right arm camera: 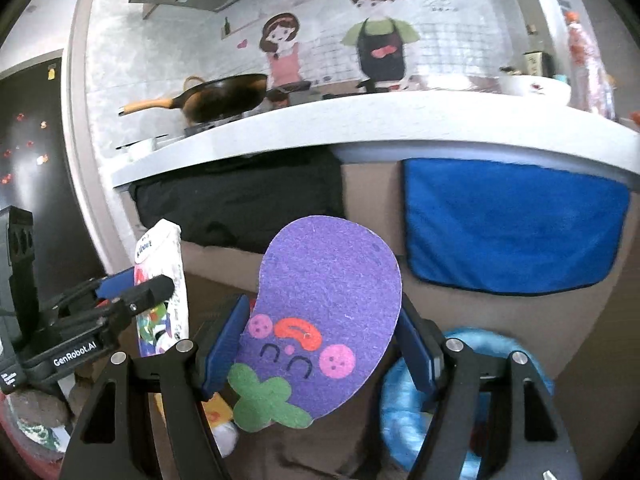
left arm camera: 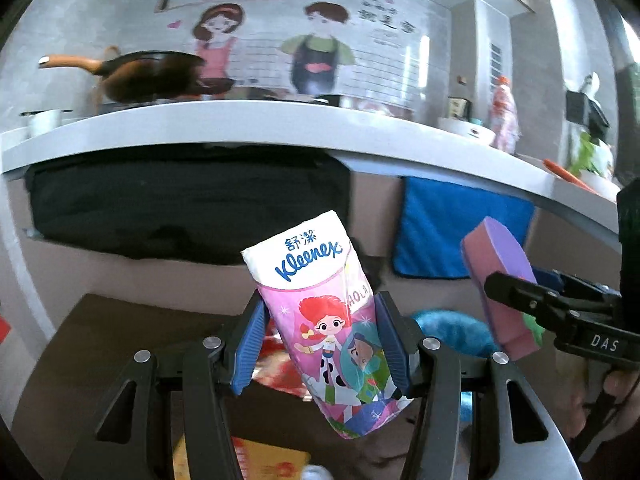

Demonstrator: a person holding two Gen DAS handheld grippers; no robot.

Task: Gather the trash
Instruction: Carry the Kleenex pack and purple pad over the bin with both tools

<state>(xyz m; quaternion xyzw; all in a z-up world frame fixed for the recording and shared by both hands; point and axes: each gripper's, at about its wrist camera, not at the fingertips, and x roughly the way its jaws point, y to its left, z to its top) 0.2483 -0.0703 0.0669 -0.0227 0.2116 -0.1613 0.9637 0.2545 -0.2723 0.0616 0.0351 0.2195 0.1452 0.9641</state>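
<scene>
Long white counter (left arm camera: 248, 128) across the back, blue towel (right arm camera: 516, 224) hanging under it, purple eggplant sponge (right arm camera: 332, 308) squeezed in the right gripper (right arm camera: 320, 344), fat end tipped up, tissue pack (left arm camera: 324, 312) pinched in the left gripper (left arm camera: 320, 344), top leaning up-left, floor things blurry.

A dark wok (right arm camera: 224, 94) sits on the white counter (right arm camera: 360, 120) above a hanging blue towel (right arm camera: 516, 224).
</scene>
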